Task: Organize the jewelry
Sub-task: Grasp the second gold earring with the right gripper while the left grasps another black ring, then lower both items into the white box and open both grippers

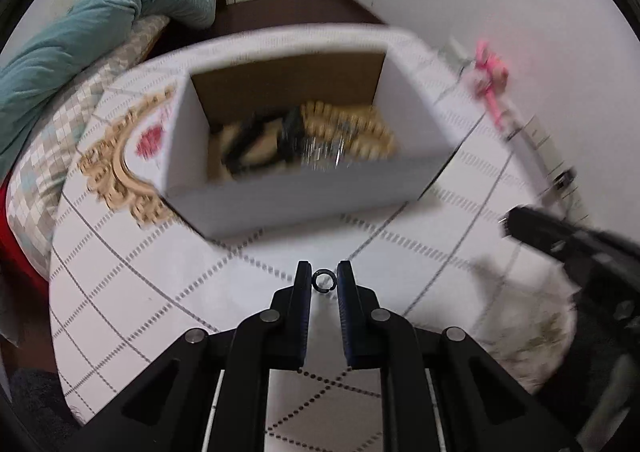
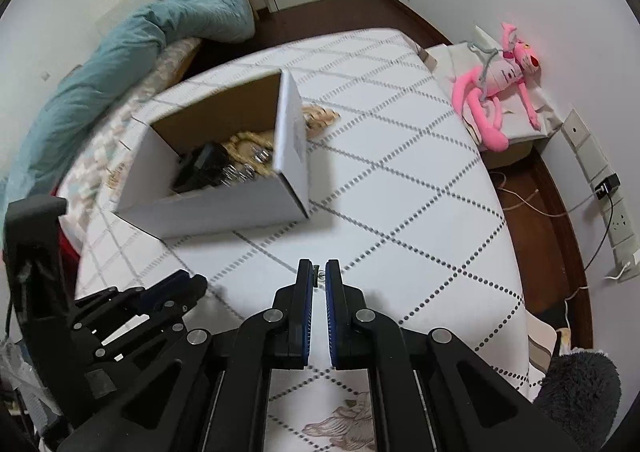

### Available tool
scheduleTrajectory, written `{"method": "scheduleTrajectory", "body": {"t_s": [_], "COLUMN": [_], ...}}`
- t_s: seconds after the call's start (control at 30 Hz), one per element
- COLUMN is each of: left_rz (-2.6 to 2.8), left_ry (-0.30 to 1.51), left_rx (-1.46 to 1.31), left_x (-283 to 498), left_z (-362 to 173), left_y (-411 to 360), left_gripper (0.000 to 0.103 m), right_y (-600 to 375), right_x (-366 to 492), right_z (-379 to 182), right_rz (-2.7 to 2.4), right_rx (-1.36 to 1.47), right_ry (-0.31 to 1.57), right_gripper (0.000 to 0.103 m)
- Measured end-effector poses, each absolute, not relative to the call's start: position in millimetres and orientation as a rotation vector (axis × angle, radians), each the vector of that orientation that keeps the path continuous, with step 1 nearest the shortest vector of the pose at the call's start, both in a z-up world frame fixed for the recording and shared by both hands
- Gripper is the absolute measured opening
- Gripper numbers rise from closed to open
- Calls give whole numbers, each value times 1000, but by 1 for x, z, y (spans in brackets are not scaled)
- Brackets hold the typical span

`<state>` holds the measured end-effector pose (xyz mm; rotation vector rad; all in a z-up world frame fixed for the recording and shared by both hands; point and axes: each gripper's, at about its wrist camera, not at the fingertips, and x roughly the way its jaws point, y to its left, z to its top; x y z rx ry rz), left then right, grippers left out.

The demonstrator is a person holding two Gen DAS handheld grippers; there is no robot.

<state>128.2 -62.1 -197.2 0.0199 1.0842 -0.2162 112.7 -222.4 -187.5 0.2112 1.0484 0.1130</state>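
Low in the middle of the left wrist picture, a small dark ring [image 1: 323,281] sits pinched between the tips of the left gripper [image 1: 323,280]. The two fingers [image 1: 303,284] press on it from both sides, and the ring is held up above the white tablecloth [image 1: 132,292] with its grey dotted diamond lines.

Low in the middle of the right wrist picture, the right gripper [image 2: 319,276] is nearly closed on a tiny shiny piece of jewelry [image 2: 320,274]. The piece is too small to tell what it is.

Above the ring, in the middle of the left wrist picture, stands an open white box [image 1: 280,208], brown inside. Beads [image 1: 360,124] and dark things lie in it, but they are blurry. A gold frame [image 1: 112,168] lies on the cloth at the left of the box, partly behind it.

At the upper left of both pictures is a teal blanket [image 2: 132,48]. At the upper right of the right wrist picture, a pink plush toy [image 2: 496,92] lies near the wall.
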Motion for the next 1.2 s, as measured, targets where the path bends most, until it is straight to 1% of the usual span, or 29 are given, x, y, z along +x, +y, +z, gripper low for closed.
{"method": "scheduleTrajectory", "body": {"t_s": [0.17, 0.3, 0.43, 0.57, 0.7, 0.77, 0.8, 0.83, 0.87, 0.9, 1.0, 1.1, 1.17, 1.2], "left_rz": [-257, -240, -212, -181, -129, -108, -100, -89, -73, -64, -48, -29, -20, -15], "left_ry": [1030, 1017, 1079, 1164, 1211, 1203, 1196, 1180, 1160, 1147, 1129, 1122, 1117, 1116], "left_rx": [-82, -58, -41, -45, -54, -65, -64, -65, -65, -64, -75, -68, -61, -58], "left_x": [155, 189, 222, 247, 261, 264, 264, 264, 262, 261, 256, 248, 242, 238], "left_z": [-143, -123, -134, -151, -156, -154, -151, -148, -144, -142, -140, -144, -148, -150], "left_y": [-46, -36, -26, -14, -5, 0, 2, 4, 6, 8, 14, 18, 19, 19], "left_gripper": [10, 10, 10, 11, 14, 21, 36, 54, 61, 70, 71, 71, 78, 91], "right_y": [-217, -205, -193, -183, -179, -180, -181, -182, -182, -183, -187, -189, -190, -190], "right_x": [130, 165, 208, 246, 269, 273, 274, 274, 273, 272, 266, 258, 250, 247], "right_z": [-147, -130, -131, -145, -159, -164, -166, -166, -166, -165, -163, -161, -160, -160], "right_rz": [191, 237, 264, 262, 235, 234, 232, 229, 225, 220, 208, 187, 167, 153], "right_rx": [263, 263, 240, 190, 146, 148, 149, 151, 148, 143, 140, 112, 89, 67], "right_ry": [986, 965, 999, 1065, 1130, 1157, 1167, 1168, 1163, 1158, 1149, 1139, 1131, 1128], "right_gripper": [7, 7, 7, 7, 7, 7, 8, 10, 11, 15, 31, 38, 49, 60]}}
